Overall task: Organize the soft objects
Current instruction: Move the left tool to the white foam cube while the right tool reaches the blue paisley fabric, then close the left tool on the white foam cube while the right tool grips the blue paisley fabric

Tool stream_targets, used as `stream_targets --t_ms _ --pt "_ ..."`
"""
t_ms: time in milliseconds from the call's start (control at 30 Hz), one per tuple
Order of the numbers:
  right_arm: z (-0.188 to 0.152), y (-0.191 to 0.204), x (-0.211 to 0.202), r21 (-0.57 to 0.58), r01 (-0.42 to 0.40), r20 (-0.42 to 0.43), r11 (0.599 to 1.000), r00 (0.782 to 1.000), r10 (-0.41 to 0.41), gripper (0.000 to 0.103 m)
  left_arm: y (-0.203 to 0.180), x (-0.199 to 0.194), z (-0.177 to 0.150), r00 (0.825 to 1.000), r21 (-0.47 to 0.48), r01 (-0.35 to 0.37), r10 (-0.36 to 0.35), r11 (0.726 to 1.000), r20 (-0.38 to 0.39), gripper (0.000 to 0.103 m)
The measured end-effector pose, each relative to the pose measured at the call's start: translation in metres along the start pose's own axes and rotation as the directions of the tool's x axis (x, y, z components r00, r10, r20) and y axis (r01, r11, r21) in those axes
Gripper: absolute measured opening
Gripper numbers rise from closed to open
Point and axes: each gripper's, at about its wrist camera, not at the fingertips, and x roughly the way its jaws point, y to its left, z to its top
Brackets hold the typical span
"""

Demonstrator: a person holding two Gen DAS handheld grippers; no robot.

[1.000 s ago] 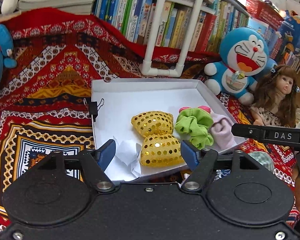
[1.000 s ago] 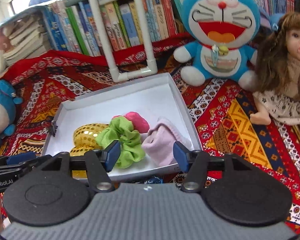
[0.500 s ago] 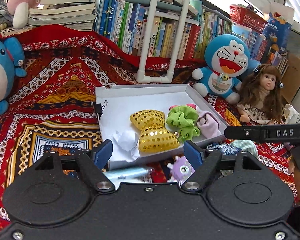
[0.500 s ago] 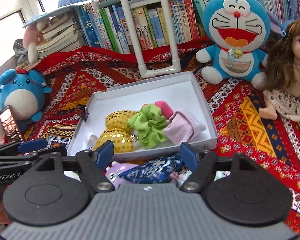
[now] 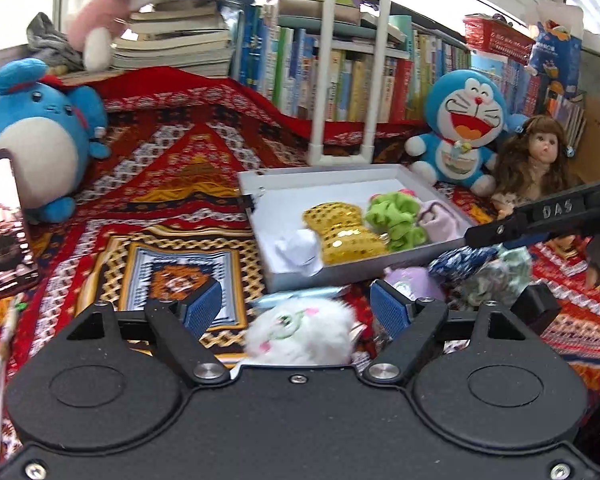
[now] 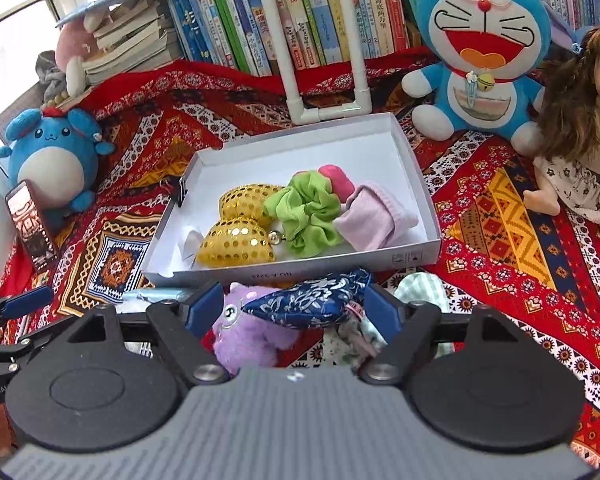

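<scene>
A white box (image 6: 428, 216) on the patterned cloth holds a gold sequin bow (image 6: 240, 236), a green scrunchie (image 6: 308, 212), a pink sock (image 6: 376, 220) and a pink item (image 6: 336, 180). My left gripper (image 5: 296, 308) is open above a white plush toy (image 5: 300, 332) in front of the box (image 5: 340, 272). My right gripper (image 6: 294, 304) is open over a blue patterned pouch (image 6: 312, 300) and a purple plush (image 6: 244, 336). A pale green cloth (image 6: 420, 288) lies beside them.
A Doraemon plush (image 6: 480, 48) and a doll (image 6: 580, 120) sit right of the box. A blue round plush (image 6: 56, 156) and a phone (image 6: 30, 224) are at the left. Books and a white pipe frame (image 6: 324, 40) stand behind.
Both grippers have pulled back and up from the box. Loose soft items in front of the box have come into view between the fingers. Both stay open.
</scene>
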Motion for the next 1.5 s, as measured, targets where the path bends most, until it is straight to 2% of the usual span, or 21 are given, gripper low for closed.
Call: stream_targets --t_ms 200,400,933,1200,1500 --pt "-0.002 0.004 0.005 -0.021 0.005 -0.021 1.000 1.000 -0.005 0.088 0.010 -0.010 -0.023 1.000 -0.010 -0.019 0.019 1.000 -0.011 0.082" --pt "-0.005 0.014 0.011 -0.088 0.050 -0.024 0.995 0.998 -0.053 0.088 0.015 -0.017 -0.046 1.000 -0.022 -0.022 0.021 1.000 -0.021 0.084" --pt "-0.018 0.037 0.034 -0.274 0.143 -0.025 0.951 0.988 -0.155 0.088 0.028 -0.013 -0.073 0.999 -0.044 -0.015 0.012 0.999 -0.052 0.087" --pt "-0.024 0.043 0.037 -0.311 0.164 0.028 0.936 0.986 -0.163 0.088 0.026 -0.003 -0.077 0.998 -0.008 -0.050 0.050 0.999 -0.038 0.087" --pt "-0.035 0.048 0.036 -0.375 0.181 0.104 0.909 0.983 -0.153 0.088 0.023 0.007 -0.080 0.998 0.008 -0.042 0.043 0.999 -0.038 0.087"
